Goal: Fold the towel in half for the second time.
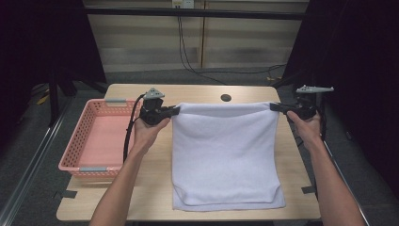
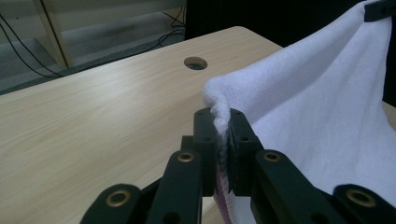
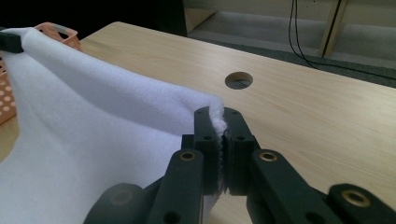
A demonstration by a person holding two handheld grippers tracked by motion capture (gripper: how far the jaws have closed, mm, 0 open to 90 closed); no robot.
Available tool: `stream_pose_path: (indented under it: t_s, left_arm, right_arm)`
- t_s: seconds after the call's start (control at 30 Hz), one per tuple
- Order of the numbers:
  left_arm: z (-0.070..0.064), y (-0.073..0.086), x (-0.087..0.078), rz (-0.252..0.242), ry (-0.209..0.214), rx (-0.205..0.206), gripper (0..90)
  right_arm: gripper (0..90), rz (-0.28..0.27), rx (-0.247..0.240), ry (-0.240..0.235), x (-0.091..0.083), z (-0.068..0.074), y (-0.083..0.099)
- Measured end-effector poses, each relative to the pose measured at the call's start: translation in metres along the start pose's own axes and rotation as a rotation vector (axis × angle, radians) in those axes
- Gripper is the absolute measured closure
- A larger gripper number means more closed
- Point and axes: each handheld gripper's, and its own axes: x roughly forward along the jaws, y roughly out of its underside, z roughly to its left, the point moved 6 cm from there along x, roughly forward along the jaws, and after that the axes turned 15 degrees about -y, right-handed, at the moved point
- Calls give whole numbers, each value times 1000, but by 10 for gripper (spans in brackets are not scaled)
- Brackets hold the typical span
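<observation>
The wooden table (image 1: 141, 188) takes up the middle of the high view, and the white towel (image 1: 226, 155) covers its centre, its near edge lying folded on the wood at lower centre while its far edge is lifted and stretched taut across the upper middle. At centre left sits the pink basket (image 1: 77, 146) (just beside the table's left edge). The left gripper (image 1: 175, 111) pinches the towel's upper left corner, jaws closed tight on the cloth; the right gripper (image 1: 275, 107) clamps the upper right corner likewise.
</observation>
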Motion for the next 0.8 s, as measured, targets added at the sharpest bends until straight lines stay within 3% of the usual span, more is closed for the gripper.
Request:
stream_pose_path:
  t_s: [0.13, 0.3, 0.4, 0.47, 0.6, 0.8]
  left_arm:
    - [-10, 8, -13, -29, 18, 24, 843]
    - [-29, 18, -32, -60, 48, 45, 843]
    - [-34, 24, -44, -70, 79, 27, 840]
    - [-37, 31, -50, -62, 81, 55, 837]
    - [-47, 49, -64, -52, 112, 77, 838]
    - [-62, 88, -77, -20, 145, 67, 830]
  right_arm:
    - [865, 11, -32, -46, -10, 15, 11]
    - [865, 0, -22, -78, -27, 27, 34]
    - [865, -3, -34, -100, -35, 39, 44]
    - [864, -7, -51, -119, -40, 49, 51]
    - [864, 38, -61, -141, -50, 66, 71]
    - [859, 108, -80, -167, -54, 89, 102]
